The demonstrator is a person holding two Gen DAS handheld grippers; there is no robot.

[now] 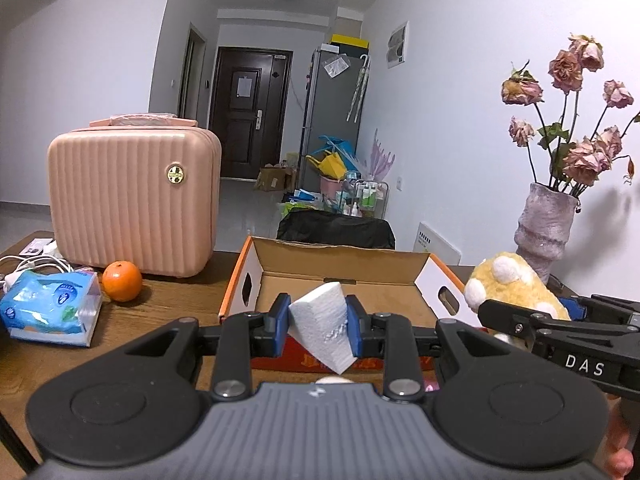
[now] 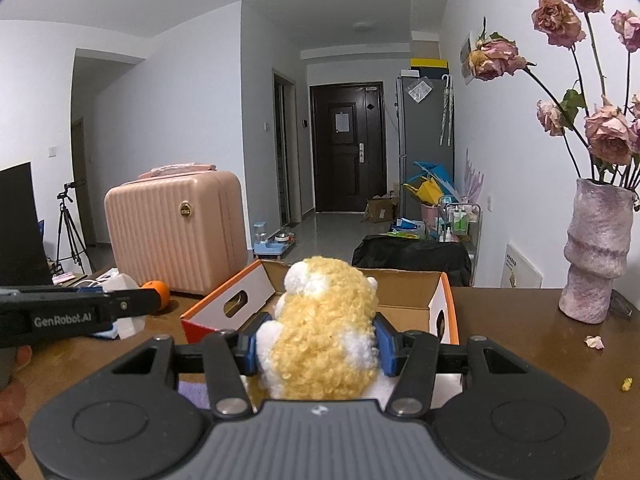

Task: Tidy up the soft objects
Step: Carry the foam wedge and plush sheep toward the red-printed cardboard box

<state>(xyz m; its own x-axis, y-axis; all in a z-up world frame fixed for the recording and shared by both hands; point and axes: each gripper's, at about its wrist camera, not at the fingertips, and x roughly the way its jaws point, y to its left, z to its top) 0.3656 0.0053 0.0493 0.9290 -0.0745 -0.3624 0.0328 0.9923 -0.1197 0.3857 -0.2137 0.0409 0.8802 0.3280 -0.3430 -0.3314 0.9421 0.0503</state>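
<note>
**Both my claws full above the cardboard box**

I work over a brown wooden table (image 1: 168,300) in a white-walled room; a hallway runs back to a dark door (image 2: 347,148), with a grey fridge (image 1: 334,108) and floor clutter beside it.

My left gripper (image 1: 319,326) pinches one white foam block (image 1: 322,326) between its blue pads, tilted on a corner, in front of the open cardboard box (image 1: 360,268). My right gripper (image 2: 318,344) is clamped on one curly yellow plush toy (image 2: 326,328) with white paws, at the near edge of the same box, just right of the foam.

On the table I count one pink ribbed suitcase (image 1: 134,196), one orange (image 1: 122,281) near it, one blue tissue pack (image 1: 50,308) at the left, and one mottled purple vase (image 2: 596,252) of dried pink roses (image 2: 608,136) at the right. A loose petal (image 2: 594,342) lies near the vase.
</note>
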